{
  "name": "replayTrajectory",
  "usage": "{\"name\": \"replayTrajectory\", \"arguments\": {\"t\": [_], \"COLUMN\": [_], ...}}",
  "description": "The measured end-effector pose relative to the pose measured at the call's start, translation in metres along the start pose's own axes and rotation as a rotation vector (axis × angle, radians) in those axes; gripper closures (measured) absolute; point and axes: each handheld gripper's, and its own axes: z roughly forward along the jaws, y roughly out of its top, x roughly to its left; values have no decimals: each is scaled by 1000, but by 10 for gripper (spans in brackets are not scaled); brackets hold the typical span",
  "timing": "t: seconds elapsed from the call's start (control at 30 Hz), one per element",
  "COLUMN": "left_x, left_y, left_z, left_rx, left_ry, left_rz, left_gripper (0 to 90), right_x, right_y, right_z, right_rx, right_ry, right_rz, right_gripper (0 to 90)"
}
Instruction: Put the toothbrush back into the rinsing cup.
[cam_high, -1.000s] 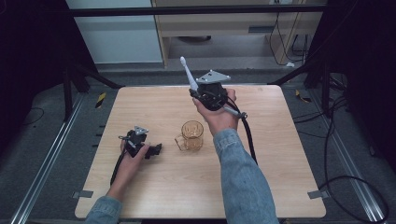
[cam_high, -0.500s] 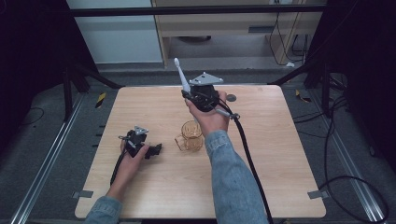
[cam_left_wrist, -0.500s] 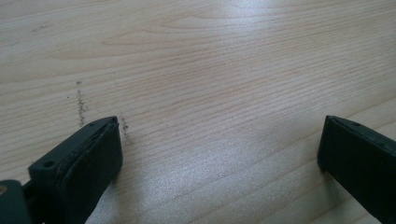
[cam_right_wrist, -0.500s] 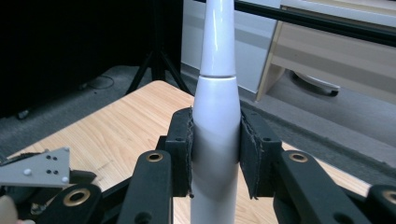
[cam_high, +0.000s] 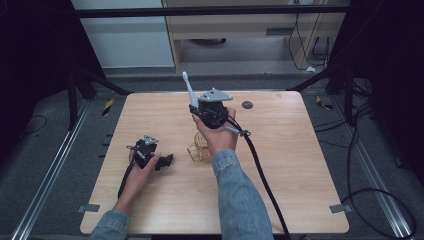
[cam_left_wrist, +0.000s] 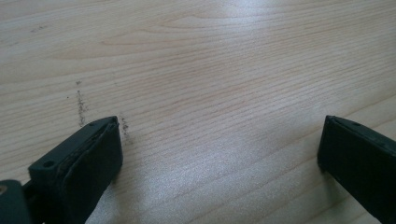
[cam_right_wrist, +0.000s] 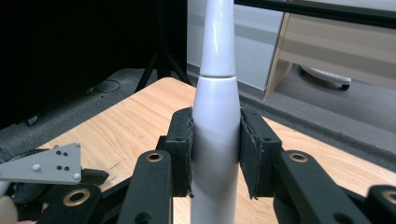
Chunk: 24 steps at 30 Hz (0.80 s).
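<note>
My right gripper (cam_high: 195, 106) is shut on a white toothbrush (cam_high: 188, 89), which points up and away from the person above the middle of the table. In the right gripper view the two pads clamp the toothbrush (cam_right_wrist: 215, 93) at its thick handle, with my right gripper (cam_right_wrist: 215, 151) around it. A clear glass cup (cam_high: 199, 151) stands on the table just below that hand, partly hidden by the wrist. My left gripper (cam_high: 166, 160) rests on the wood to the left of the cup. Its jaws (cam_left_wrist: 219, 140) stand wide open over bare wood.
The light wooden table (cam_high: 300, 175) has a small dark round spot (cam_high: 247, 105) near its far edge. The right gripper's black cable (cam_high: 260, 170) trails across the near right part. A dark floor with rails and cables surrounds the table.
The right hand has carried the toothbrush leftward and a little lower, so it now hangs over the glass cup. The left hand has stayed where it was.
</note>
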Motion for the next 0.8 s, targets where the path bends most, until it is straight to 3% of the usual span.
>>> {"name": "replayTrajectory", "arguments": {"t": [0.8], "left_x": [1], "left_y": [0], "left_z": [0], "left_rx": [3], "left_ry": [-2], "left_rz": [5], "left_gripper": [0], "right_x": [-7], "right_y": [-35], "right_z": [5], "right_rx": [-11], "right_ry": [-42], "right_rz": [80], "right_gripper": [671]}}
